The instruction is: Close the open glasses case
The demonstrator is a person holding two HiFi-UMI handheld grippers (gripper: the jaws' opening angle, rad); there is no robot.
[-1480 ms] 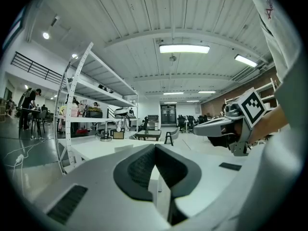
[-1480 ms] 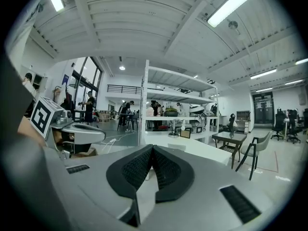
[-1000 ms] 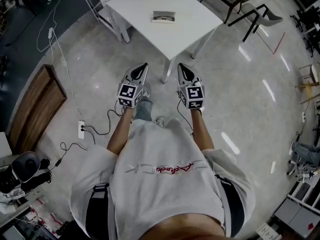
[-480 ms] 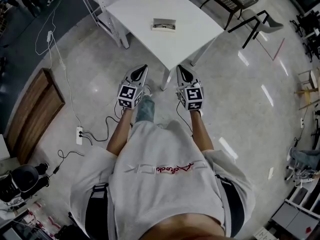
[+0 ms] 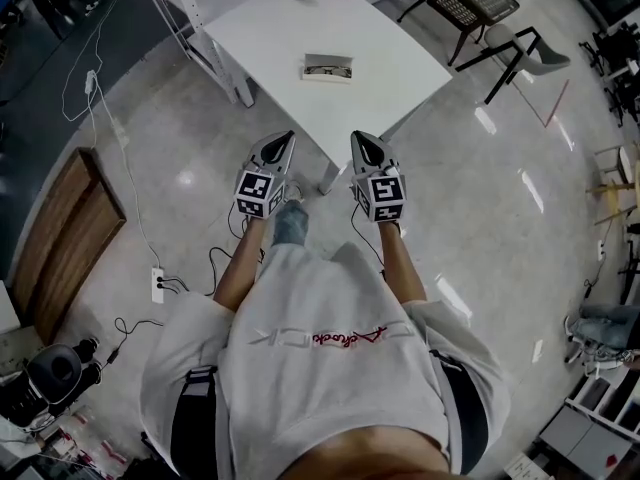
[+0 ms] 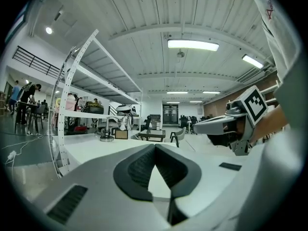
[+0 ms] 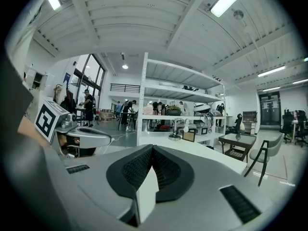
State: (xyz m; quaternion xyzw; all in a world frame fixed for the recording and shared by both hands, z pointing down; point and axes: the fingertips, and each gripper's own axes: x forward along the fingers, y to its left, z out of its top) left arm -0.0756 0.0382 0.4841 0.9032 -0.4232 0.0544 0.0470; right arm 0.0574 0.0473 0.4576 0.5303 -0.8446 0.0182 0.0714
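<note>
While the one glasses case [image 5: 328,66] is lying open on the single white table [image 5: 270,38], upper middle of the frame, long axis running left to right, the left gripper [image 5: 289,134] and right gripper [image 5: 358,136] are hovering below it. Both are pointing up-frame, jaws pressed together on nothing, the right seeming slightly nearer.

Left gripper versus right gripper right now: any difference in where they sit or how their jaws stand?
The left gripper is left of the white table's near corner; the right gripper is right of it. The left gripper's marker cube bears a different pattern from the right gripper's. Shared: both have their jaws together with nothing between them, both point toward the table side by side, and both are well short of the glasses case.
</note>
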